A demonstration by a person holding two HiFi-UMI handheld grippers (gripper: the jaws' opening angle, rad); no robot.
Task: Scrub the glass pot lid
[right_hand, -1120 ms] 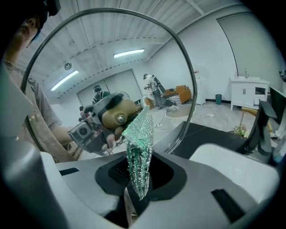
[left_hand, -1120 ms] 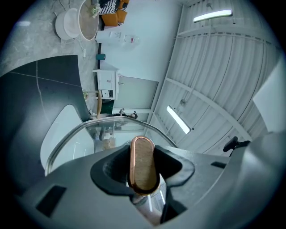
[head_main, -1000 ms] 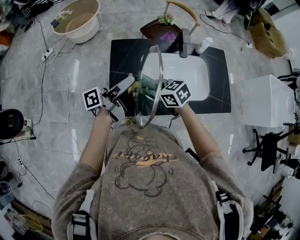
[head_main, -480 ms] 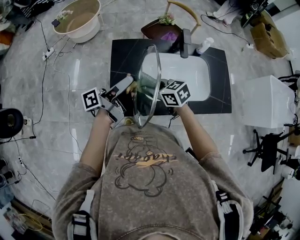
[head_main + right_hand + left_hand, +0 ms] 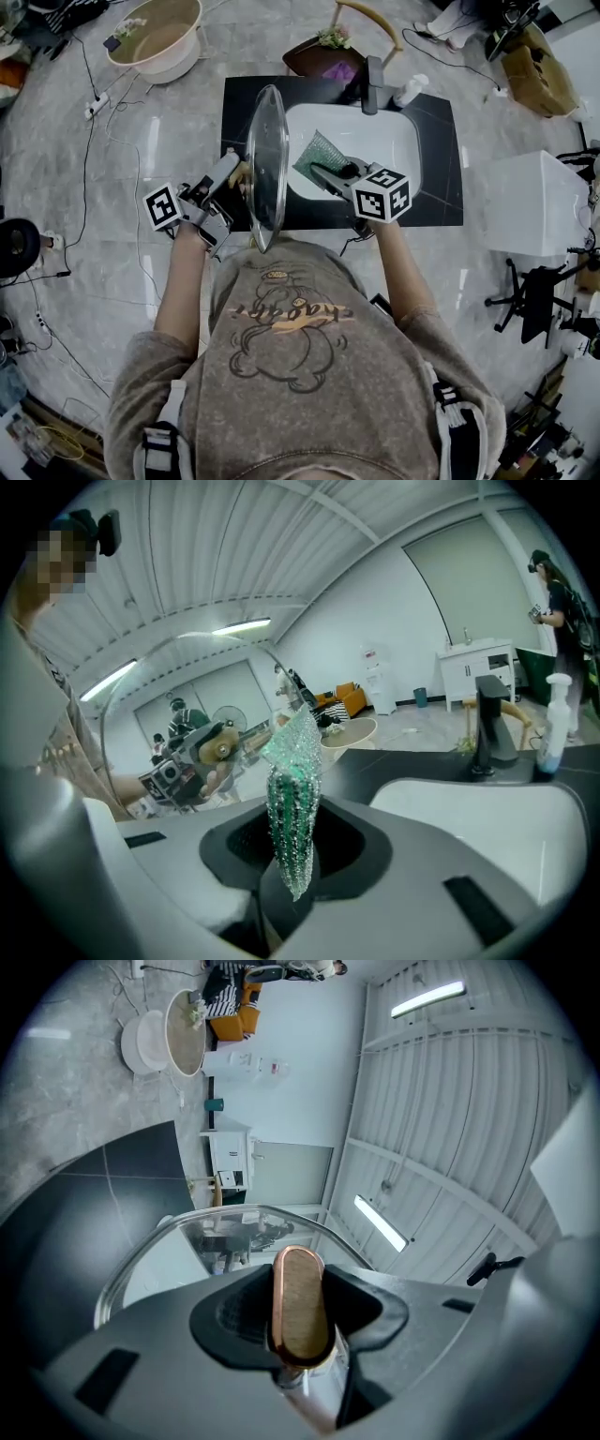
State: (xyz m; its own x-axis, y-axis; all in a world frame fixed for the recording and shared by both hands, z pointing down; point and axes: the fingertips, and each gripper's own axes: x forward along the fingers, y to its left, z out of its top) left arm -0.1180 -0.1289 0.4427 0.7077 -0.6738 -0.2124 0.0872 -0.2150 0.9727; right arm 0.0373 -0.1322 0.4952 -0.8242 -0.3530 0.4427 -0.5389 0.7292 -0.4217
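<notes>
Grey marble floor surrounds a black counter (image 5: 242, 112) with a white sink (image 5: 398, 141), upper centre of the head view. The glass pot lid (image 5: 266, 159) stands on edge, left of centre, apart from the right gripper (image 5: 326, 172) over the sink.

In the left gripper view, the left gripper (image 5: 298, 1335) is clamped on the lid's wooden knob (image 5: 300, 1302).

In the right gripper view, the jaws pinch a green scrub pad (image 5: 292, 803); the lid is at the left.
</notes>
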